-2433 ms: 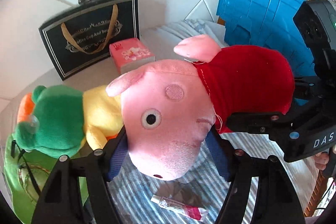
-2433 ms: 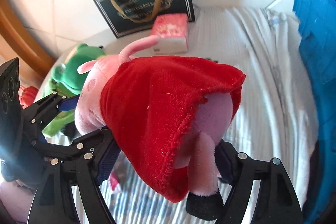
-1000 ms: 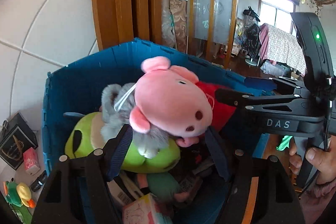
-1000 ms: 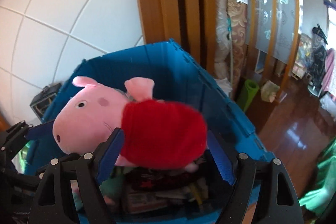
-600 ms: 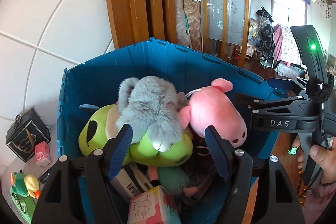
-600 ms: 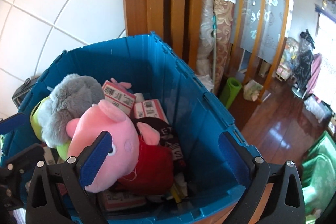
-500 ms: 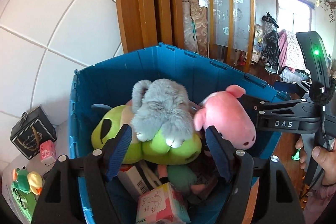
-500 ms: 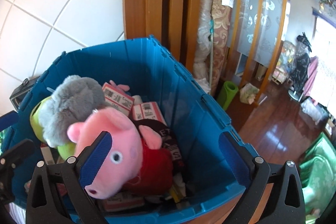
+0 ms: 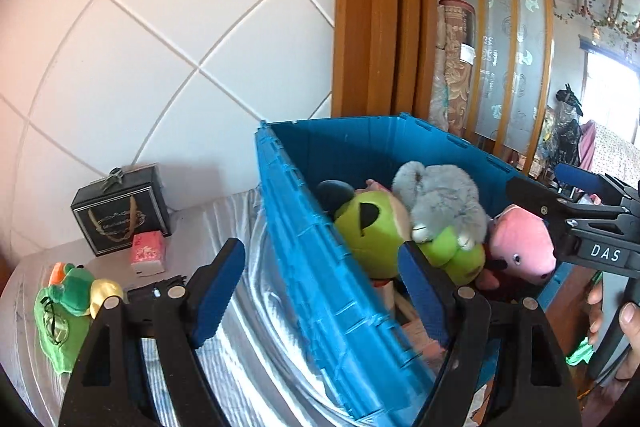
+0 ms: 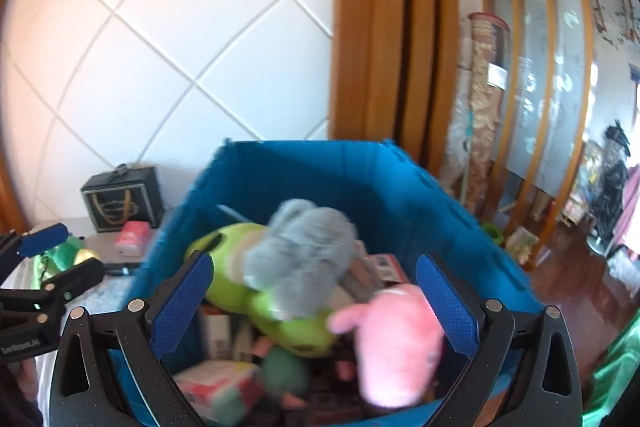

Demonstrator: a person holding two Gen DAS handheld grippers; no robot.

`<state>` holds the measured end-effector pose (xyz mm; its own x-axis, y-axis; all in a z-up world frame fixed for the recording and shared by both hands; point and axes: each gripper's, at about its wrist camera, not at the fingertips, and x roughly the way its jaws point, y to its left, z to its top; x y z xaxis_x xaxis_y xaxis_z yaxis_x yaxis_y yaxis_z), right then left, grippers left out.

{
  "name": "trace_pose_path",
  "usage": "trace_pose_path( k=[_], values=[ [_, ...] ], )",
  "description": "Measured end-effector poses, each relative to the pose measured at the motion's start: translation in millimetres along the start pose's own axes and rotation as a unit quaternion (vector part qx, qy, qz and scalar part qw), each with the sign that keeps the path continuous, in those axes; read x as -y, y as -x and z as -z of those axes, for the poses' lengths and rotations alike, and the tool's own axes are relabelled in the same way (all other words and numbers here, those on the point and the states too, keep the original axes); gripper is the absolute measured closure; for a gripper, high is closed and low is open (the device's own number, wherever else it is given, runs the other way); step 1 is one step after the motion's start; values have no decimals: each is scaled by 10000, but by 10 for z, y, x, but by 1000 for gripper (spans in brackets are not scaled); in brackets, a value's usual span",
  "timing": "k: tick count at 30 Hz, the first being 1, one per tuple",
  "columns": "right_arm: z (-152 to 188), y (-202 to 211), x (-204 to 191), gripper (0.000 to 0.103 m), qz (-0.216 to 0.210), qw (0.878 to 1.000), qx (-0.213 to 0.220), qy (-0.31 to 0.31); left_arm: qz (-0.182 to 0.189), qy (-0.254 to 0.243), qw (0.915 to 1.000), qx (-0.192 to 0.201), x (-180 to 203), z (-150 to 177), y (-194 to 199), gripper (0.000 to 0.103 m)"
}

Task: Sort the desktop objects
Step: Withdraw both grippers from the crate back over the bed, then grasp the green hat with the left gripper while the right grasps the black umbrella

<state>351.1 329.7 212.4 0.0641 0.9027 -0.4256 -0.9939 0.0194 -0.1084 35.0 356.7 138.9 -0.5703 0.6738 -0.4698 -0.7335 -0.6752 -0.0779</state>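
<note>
Now pink pig plush — between right hand-held gripper fingers, ungripped

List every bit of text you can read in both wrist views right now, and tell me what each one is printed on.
"DAS": white letters on the right hand-held gripper, seen in the left wrist view.
Black gift bag: gold lettering on its front, too small to read.
Pink tissue pack: printed pattern, nothing legible.
Left hand-held gripper: white lettering on its body in the right wrist view, too blurred to read.
Boxes inside the blue bin: labels blurred, unreadable.
</note>
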Motion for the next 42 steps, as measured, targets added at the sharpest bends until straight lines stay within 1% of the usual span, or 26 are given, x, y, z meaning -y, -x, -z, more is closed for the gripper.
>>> trace_pose_path(
  k=[6,11,17,20,24,28,32,35,38,42],
  values=[
    [-75,-74,-824,0,-526,9984,35,228,-526,234,9983,6,-763,234,301,24],
    [-63,-189,-1574,0,-907,9948,-63,461,-868,423,9953,-89,-1426,445,482,24],
    [13,-415,-2278,0,-1260,9900,-289,570,-1179,832,9885,-448,-2207,781,494,24],
    [67,-625,-2574,0,-1422,9864,-537,628,-1340,1059,9831,-661,-2593,1008,443,24],
    [192,-1003,-2893,0,-1528,9810,-1005,648,-1737,1430,9688,-1044,-3190,1357,325,24],
    [334,-1400,-3138,0,-1508,9761,-1407,688,-2192,1828,9483,-1388,-3786,1719,206,24],
    [501,-1823,-3353,0,-1550,9683,-1810,743,-2496,2183,9281,-1695,-4267,2044,46,24],
    [622,-2137,-3485,0,-1584,9616,-2102,782,-2579,2474,9158,-1833,-4541,2213,-96,24],
    [722,-2419,-3633,0,-1615,9551,-2336,838,-2677,2628,9059,-1967,-4747,2313,-269,24],
    [830,-2708,-3856,0,-1694,9464,-2562,1000,-2849,2634,8965,-2139,-4976,2373,-540,24]
  ],
)
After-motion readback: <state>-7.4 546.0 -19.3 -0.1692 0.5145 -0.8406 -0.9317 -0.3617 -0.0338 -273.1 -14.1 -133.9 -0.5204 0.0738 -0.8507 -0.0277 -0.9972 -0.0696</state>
